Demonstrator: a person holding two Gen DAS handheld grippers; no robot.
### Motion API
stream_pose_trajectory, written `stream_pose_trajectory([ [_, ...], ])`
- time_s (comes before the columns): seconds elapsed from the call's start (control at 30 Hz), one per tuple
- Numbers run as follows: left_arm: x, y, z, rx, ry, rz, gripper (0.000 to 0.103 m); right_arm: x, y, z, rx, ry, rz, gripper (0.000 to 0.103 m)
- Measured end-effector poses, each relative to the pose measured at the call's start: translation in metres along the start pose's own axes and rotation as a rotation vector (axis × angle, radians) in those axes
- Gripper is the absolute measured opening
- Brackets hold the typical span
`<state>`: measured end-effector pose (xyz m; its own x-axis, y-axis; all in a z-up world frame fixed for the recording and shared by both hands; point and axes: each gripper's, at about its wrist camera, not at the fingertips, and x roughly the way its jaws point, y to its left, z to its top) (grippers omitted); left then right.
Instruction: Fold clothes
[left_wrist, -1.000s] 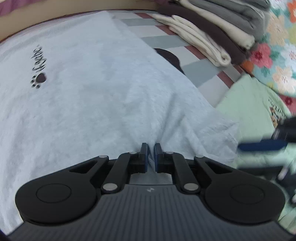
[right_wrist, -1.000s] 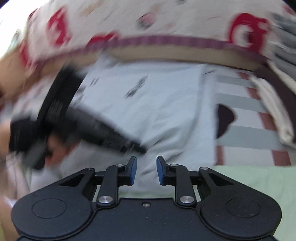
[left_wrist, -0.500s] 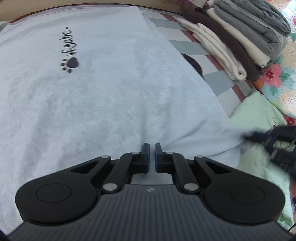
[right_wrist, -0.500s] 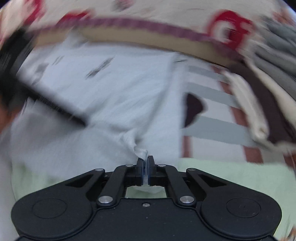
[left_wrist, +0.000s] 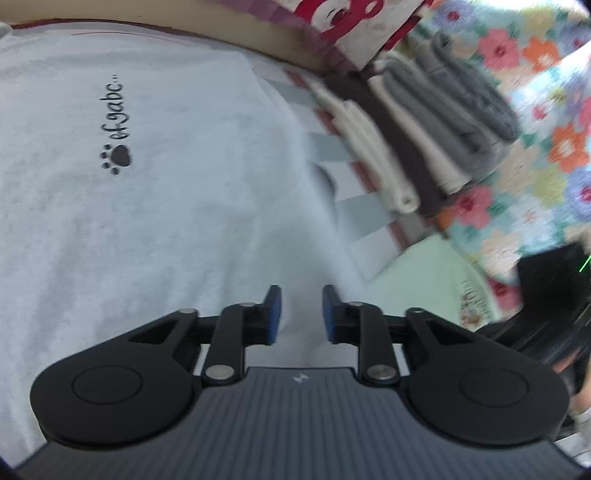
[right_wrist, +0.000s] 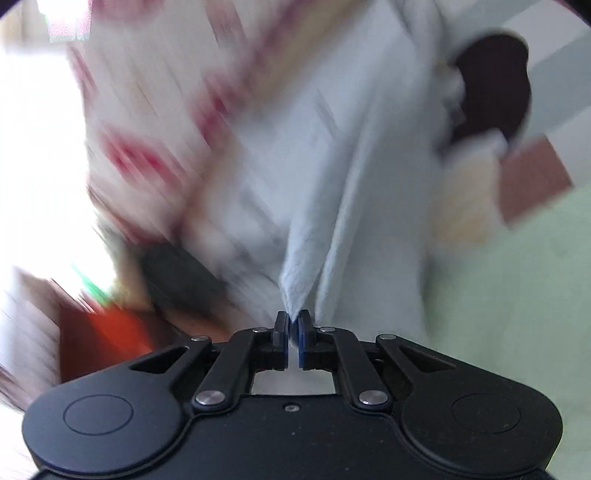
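A pale grey shirt (left_wrist: 155, 206) with a black paw print (left_wrist: 117, 158) and script lettering lay spread flat across a striped sheet (left_wrist: 364, 218), filling most of the left wrist view. The left gripper (left_wrist: 301, 314) hung just above the shirt's near edge, its jaws having just opened, the blue pads apart with only cloth showing below the gap and nothing pinched between them. In the right wrist view, the right gripper (right_wrist: 293, 328) was clamped tight on a fold of the same shirt (right_wrist: 314, 236), the fabric rising in a taut ridge straight away from the pads; the rest of that view was heavily blurred. Beside the shirt, a mint-green garment (left_wrist: 439, 280) lay to the right, near the left gripper. Farther back, a stack of folded clothes (left_wrist: 424, 140) in cream, brown and grey rested against a floral quilt (left_wrist: 546, 140). A red-and-white patterned cloth (left_wrist: 351, 22) showed at the top edge.
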<state>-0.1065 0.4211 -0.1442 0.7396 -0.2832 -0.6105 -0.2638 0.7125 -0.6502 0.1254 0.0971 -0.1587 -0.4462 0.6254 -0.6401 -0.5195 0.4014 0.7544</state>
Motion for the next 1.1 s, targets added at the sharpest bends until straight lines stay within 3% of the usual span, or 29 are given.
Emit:
stream_pose_trajectory([
  [0.07, 0.005, 0.001, -0.001, -0.023, 0.018, -0.019, 0.030, 0.026, 0.002, -0.009, -0.062, 0.083, -0.189, 0.007],
  [0.27, 0.027, -0.001, -0.016, -0.017, 0.082, 0.026, 0.041, 0.034, 0.034, -0.017, -0.244, 0.047, -0.302, 0.007],
  [0.33, 0.026, -0.003, -0.017, 0.004, 0.080, 0.057, 0.042, 0.019, 0.046, -0.006, -0.302, -0.003, -0.348, 0.005],
  [0.4, 0.022, -0.004, -0.018, 0.026, 0.073, 0.092, 0.042, -0.024, 0.055, 0.007, -0.319, -0.152, -0.419, 0.004],
  [0.47, 0.020, -0.003, -0.016, 0.044, 0.088, 0.143, 0.042, -0.062, 0.061, 0.010, -0.343, -0.257, -0.712, 0.003],
  [0.5, 0.021, -0.002, -0.017, 0.047, 0.107, 0.164, 0.042, -0.072, 0.060, 0.008, -0.342, -0.269, -0.811, 0.003],
  [0.53, 0.022, -0.001, -0.017, 0.050, 0.126, 0.184, 0.042, -0.080, 0.058, 0.005, -0.338, -0.273, -0.898, 0.003],
  [0.57, 0.023, 0.000, -0.018, 0.051, 0.146, 0.202, 0.042, -0.084, 0.052, 0.002, -0.301, -0.255, -0.910, 0.002],
  [0.67, 0.026, 0.000, -0.020, 0.050, 0.180, 0.206, 0.042, -0.089, 0.029, -0.009, -0.198, -0.232, -0.843, 0.003],
  [0.8, 0.024, -0.003, -0.020, 0.042, 0.200, 0.187, 0.042, -0.082, -0.013, -0.011, 0.029, -0.303, -0.607, 0.017],
  [0.87, 0.024, -0.002, -0.020, 0.029, 0.197, 0.186, 0.042, -0.077, -0.037, -0.018, 0.248, -0.355, -0.439, 0.046],
  [0.97, 0.023, 0.001, -0.019, 0.014, 0.185, 0.199, 0.042, -0.055, -0.063, -0.042, 0.529, -0.387, -0.195, 0.048],
  [1.03, 0.024, 0.000, -0.015, 0.004, 0.172, 0.214, 0.042, -0.038, -0.071, -0.056, 0.633, -0.401, -0.120, 0.049],
  [1.1, 0.022, 0.003, -0.014, -0.008, 0.164, 0.228, 0.042, -0.024, -0.077, -0.056, 0.668, -0.423, -0.106, 0.049],
])
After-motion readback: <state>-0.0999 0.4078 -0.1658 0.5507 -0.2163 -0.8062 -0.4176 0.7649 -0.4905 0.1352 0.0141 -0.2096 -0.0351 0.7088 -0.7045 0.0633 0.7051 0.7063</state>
